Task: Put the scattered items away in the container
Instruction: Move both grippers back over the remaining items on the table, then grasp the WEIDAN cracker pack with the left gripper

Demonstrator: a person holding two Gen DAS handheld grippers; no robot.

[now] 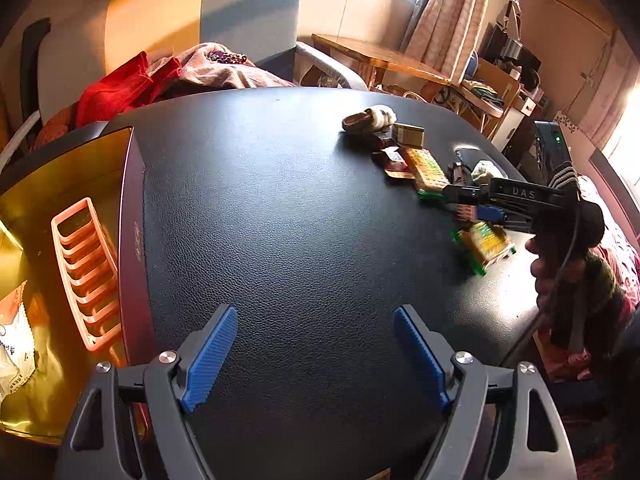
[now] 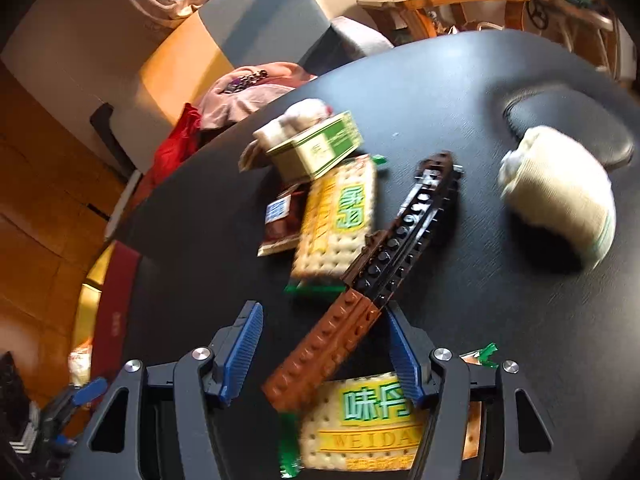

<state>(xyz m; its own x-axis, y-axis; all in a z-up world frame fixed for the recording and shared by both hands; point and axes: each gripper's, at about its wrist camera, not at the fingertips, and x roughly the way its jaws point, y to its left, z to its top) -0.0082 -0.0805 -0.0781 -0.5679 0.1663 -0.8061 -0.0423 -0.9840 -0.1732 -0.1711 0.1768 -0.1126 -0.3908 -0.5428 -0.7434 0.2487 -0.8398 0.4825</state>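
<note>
My right gripper stands open low over the black table. The brown end of a brown and black brick-built bar lies slantwise between its blue pads; the right pad is close against it, the left pad apart. Under the jaws lies a cracker packet. A second cracker packet, a brown sachet, a small green and white box and a rolled white sock lie beyond. My left gripper is open and holds nothing, next to the gold container.
Inside the container are a pink plastic rack and a white snack bag. A second rolled sock lies at the table's far side. A dark oval pad sits behind the sock. Clothes are piled on a chair beyond the table.
</note>
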